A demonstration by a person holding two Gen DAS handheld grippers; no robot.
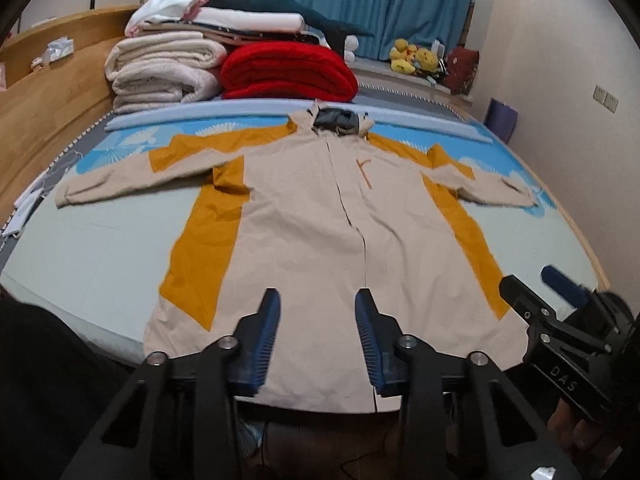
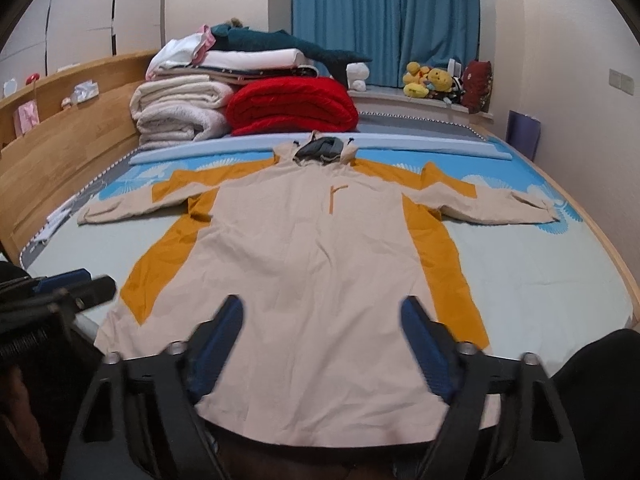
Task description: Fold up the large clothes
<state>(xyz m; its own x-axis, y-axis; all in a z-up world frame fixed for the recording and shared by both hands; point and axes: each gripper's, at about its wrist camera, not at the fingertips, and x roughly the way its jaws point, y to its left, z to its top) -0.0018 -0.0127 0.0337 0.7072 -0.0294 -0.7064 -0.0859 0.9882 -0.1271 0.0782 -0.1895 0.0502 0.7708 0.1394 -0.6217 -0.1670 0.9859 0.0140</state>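
Jacket [image 1: 316, 216] lies flat on the bed [image 1: 100, 248], sleeves spread — I hold both left tongs [image 1: 318, 300] and right tongs [image 2: 322, 308] released above its hem, grasping nothing.

Both my wrist cameras look forward from the foot of the bed [image 1: 80, 248] toward the curtain [image 2: 384, 20], close above the jacket [image 1: 304, 216] hem; both share the whole jacket and bedding pile.
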